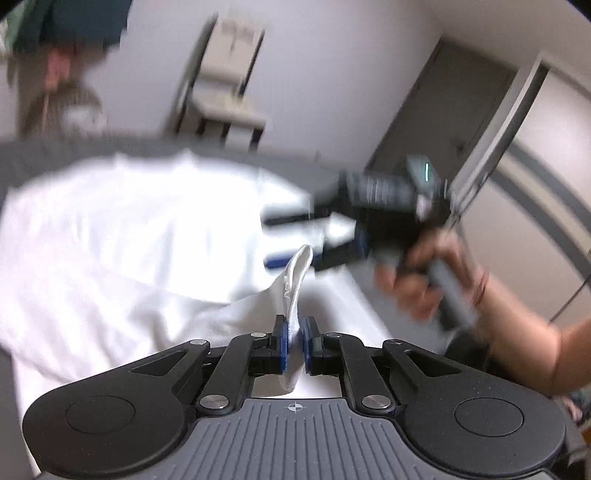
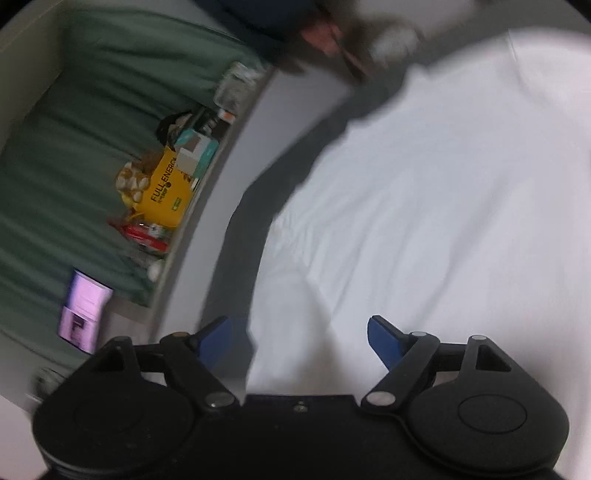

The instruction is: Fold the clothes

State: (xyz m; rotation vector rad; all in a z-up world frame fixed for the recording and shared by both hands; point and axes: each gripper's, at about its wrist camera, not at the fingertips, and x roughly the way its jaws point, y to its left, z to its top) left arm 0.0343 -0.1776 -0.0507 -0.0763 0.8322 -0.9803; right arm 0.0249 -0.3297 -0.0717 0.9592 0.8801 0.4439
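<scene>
A white garment (image 1: 110, 236) lies spread over a grey surface (image 1: 33, 151). My left gripper (image 1: 295, 334) is shut on a hemmed edge of that garment (image 1: 297, 277), which rises as a band between the blue pads. In the left wrist view my right gripper (image 1: 295, 240) hovers over the cloth further back, held by a bare hand (image 1: 424, 280), its jaws apart. The right wrist view shows the right gripper (image 2: 299, 332) open, blue fingertips (image 2: 382, 334) wide apart, with the white garment (image 2: 424, 203) below and nothing between them. Both views are motion-blurred.
A person in a dark top (image 1: 74, 22) stands beyond the grey surface. A pale chair-like frame (image 1: 221, 85) and a grey door (image 1: 443, 110) stand at the wall. A green curtain (image 2: 74, 129) and a ledge with a yellow box (image 2: 166, 192) lie left of the surface.
</scene>
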